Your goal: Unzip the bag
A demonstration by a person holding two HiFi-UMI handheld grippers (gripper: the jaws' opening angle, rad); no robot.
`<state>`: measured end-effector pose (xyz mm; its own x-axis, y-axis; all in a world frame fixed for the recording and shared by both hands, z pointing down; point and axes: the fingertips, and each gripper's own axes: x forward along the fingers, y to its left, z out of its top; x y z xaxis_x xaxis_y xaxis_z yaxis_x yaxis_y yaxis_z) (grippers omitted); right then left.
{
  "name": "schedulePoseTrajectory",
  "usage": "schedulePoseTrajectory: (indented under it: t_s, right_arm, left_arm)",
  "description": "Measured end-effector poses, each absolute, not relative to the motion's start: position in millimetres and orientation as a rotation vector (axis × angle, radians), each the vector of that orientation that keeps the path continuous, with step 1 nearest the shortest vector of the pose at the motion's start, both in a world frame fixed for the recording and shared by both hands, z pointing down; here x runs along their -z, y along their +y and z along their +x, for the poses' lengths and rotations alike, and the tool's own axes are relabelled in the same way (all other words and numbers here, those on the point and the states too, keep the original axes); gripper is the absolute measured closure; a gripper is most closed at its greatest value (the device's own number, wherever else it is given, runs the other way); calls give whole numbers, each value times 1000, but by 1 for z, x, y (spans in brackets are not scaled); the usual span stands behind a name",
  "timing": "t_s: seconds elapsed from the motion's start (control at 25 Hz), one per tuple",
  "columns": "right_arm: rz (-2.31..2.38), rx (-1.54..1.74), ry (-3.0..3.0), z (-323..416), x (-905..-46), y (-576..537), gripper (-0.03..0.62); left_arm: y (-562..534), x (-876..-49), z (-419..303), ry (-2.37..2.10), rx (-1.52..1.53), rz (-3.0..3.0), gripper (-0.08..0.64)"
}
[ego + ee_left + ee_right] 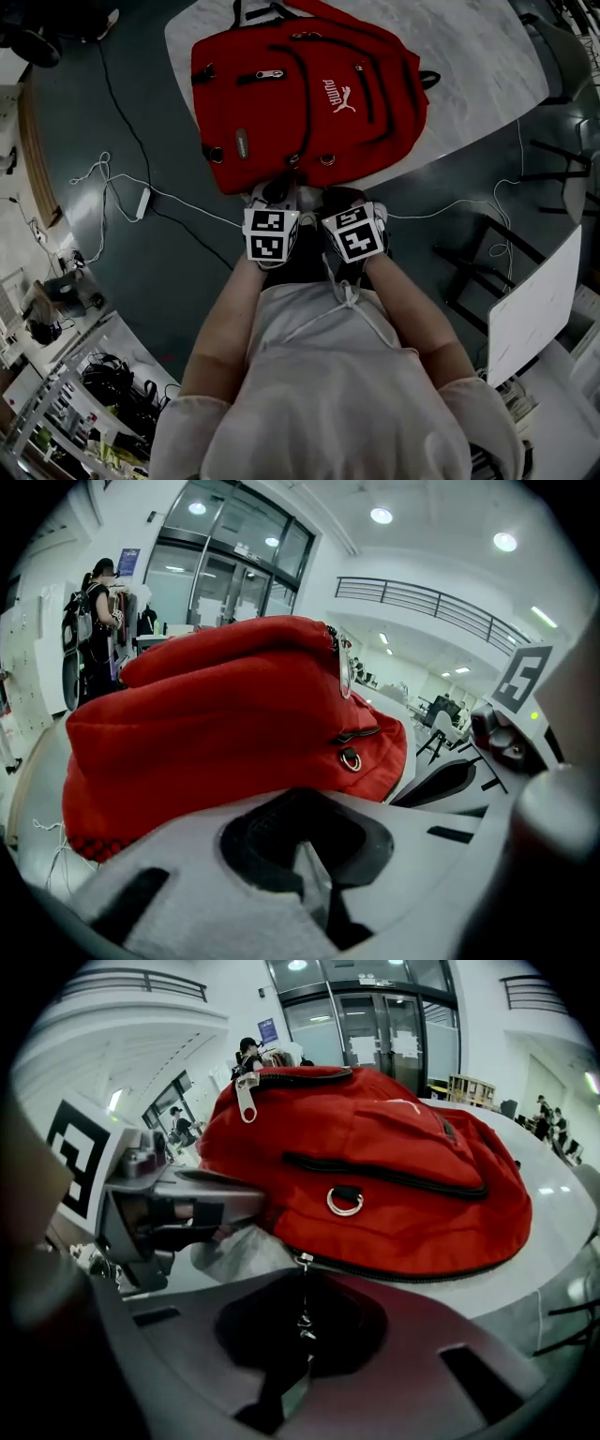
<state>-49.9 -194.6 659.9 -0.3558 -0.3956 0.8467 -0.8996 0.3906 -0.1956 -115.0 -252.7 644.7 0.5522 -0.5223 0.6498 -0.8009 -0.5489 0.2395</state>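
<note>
left gripper (314, 869): jaws closed together, nothing between them, at bag's near edge | bag (309, 94): red, flat on desk (487, 66), zips closed, inside unseen | right gripper (306, 1340): jaws pinched on zip pull (304, 1316) at bag's near edge

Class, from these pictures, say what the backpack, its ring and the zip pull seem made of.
The backpack: red woven fabric, perhaps nylon; matte, soft folds. The ring: metal, silvery with bright glints. The zip pull, in the right gripper's shut jaws: probably metal; small shiny links.
</note>
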Motion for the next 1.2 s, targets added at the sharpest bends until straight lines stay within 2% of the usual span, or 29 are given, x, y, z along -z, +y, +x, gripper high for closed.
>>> schedulePoseTrajectory:
  t_s: [0.4,1.2]
  right_arm:
    - [976,-830,-1961,-26,-655,-191,564]
    - [854,-784,-1954,87,-655,-201,564]
  left_arm:
    - [-253,-651,-117,-1196,-802,2246,538]
    - [-255,-651,-121,-1456,-816,2025,539]
